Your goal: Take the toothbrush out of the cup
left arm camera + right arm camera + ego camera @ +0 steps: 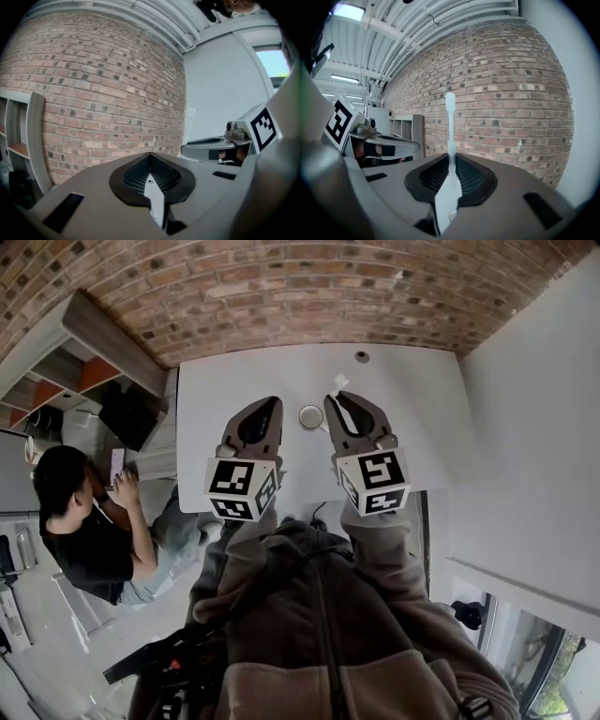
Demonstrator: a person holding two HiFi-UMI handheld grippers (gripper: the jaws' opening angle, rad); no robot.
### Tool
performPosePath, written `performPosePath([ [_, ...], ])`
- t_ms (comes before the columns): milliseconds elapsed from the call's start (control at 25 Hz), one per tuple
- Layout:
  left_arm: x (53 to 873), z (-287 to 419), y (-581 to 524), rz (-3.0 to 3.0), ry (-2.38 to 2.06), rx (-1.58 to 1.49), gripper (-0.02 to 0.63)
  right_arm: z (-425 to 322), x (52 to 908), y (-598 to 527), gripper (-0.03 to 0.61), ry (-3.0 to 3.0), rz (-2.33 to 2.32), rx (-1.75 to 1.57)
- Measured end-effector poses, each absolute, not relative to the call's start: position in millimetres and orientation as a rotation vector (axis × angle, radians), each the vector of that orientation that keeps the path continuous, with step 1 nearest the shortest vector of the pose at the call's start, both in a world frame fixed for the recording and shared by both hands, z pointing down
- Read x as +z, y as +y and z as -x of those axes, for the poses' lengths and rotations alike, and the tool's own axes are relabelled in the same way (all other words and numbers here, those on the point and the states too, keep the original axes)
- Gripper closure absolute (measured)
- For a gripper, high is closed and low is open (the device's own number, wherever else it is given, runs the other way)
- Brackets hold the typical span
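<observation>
A white toothbrush [450, 123] stands clamped between the jaws of my right gripper [451, 158], its head pointing up towards the brick wall. In the head view its tip [339, 382] pokes out past the right gripper [336, 399], clear of the cup. The small round cup [310, 416] sits on the white table [412, 409], between the two grippers. My left gripper [268, 403] hangs just left of the cup, jaws together with nothing in them. In its own view the left gripper [150, 158] faces the brick wall; the cup is hidden there.
A small round dark thing [362, 356] lies near the table's far edge. A person [86, 521] sits at the left beside a black object [131, 414] and a shelf unit [86, 360]. A brick surface [309, 287] runs behind the table.
</observation>
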State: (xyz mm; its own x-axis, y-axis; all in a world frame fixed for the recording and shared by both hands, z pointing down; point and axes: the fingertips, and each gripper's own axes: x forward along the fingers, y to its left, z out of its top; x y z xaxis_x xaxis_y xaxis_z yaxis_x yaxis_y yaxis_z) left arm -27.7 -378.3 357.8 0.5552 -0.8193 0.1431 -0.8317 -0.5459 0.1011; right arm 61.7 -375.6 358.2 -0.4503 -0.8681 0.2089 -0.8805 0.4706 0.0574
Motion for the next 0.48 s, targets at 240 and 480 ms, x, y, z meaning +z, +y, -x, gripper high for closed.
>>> performPosePath([
  [240,321,25,-377,-2.706,-1.449,0.087,0.611,-61,321,-369,0.528,-2.543,-1.538,-0.019],
  [480,304,27,-380,-2.747,-1.477,0.068,0.611,-60,302,-371,0.528,-2.563,-1.552,-0.082],
])
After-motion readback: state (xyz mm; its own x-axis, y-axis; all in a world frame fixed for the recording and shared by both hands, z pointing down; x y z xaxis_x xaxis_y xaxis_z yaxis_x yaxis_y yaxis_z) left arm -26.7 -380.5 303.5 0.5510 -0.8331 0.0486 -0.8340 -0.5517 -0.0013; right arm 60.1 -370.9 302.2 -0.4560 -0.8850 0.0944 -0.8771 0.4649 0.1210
